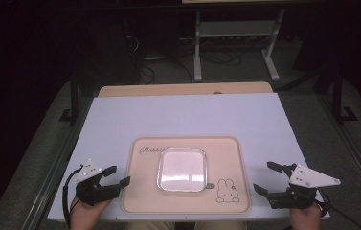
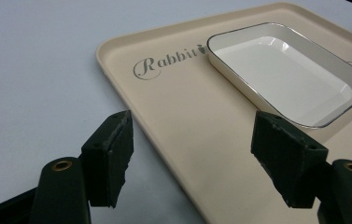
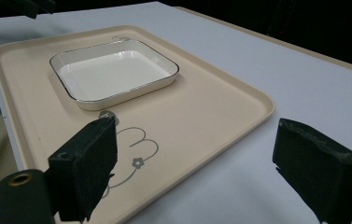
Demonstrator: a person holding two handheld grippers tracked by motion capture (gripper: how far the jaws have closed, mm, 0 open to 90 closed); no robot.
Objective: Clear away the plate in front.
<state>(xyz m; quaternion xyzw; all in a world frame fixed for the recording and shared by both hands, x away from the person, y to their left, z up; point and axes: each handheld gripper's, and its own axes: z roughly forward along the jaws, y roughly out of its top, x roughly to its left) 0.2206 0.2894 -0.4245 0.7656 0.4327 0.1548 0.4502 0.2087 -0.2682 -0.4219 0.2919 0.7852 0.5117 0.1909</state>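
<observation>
White square dish (image 1: 182, 168) sat mid-tray on the beige rabbit-print tray (image 1: 140, 191), nothing obstructing it. Left gripper (image 1: 119, 176) and right gripper (image 1: 265, 177) flanked the tray, jaws spread wide, holding nothing.

Both my grippers low, jaws wide, nothing held.
My left gripper (image 1: 113, 175) sits at my near left, jaws spread and angled inward to the right; my right gripper (image 1: 266, 178) mirrors it at near right, jaws gaping and pointing left.
</observation>
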